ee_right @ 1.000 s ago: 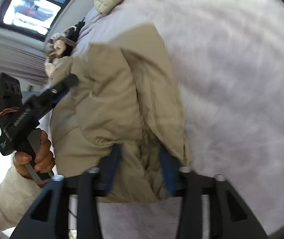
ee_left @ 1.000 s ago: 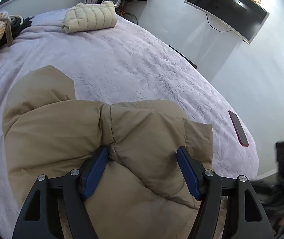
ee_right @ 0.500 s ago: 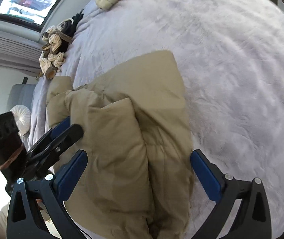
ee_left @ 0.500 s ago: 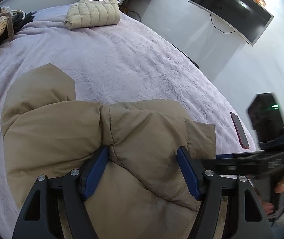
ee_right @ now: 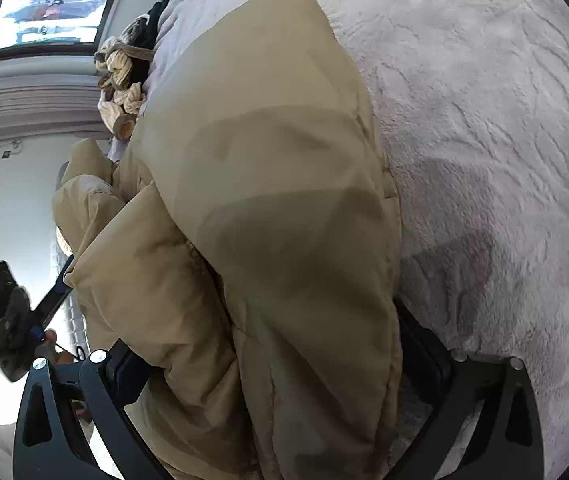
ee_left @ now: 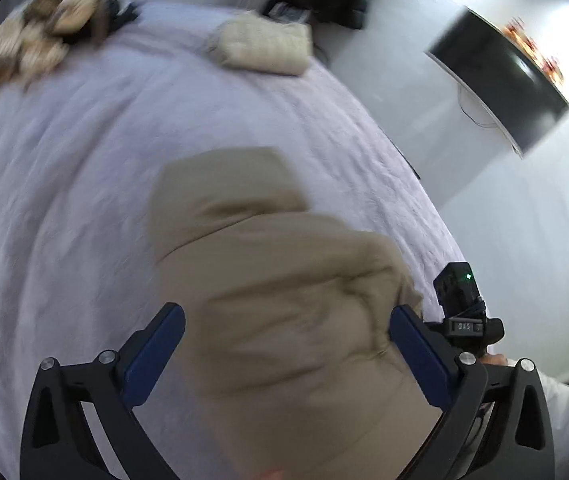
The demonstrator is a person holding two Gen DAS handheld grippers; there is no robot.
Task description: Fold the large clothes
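**Both tongs let go – jacket dropped onto the bed, fold laid down**

Change vs a second ago: the left tongs (ee_left: 286, 344) were pinching a bunched ridge of the tan puffer jacket (ee_left: 284, 300). Their jaws have just been opening and now stand fully spread, pads clear of the fabric on the left side; the right pad sits just beside a crease, no squeeze visible. The jacket is between the jaws but not gripped. The left view is motion-blurred and the jacket has slid right in frame, so that hand is moving across.

The right tongs (ee_right: 284, 360) opened a bit sooner. They're wide, straddling the jacket (ee_right: 276, 220), with both pads mostly hidden behind padding. Nothing looks clamped. That view has come in much closer to the jacket than half a second ago.

Where the jacket is: lying on the lilac bed cover (ee_right: 504, 120), doubled over lengthwise, top layer covering the lower one, a sleeve or hem end bulging out on the left-hand edge.

My read: this fold is placed and released. It's puffy and will likely spring open, so I'd expect a press-down or re-grip for the next fold.

The cream quilted jacket (ee_left: 264, 48) at the far end of the bed is already folded; the knit pile (ee_left: 40, 32) is untouched.
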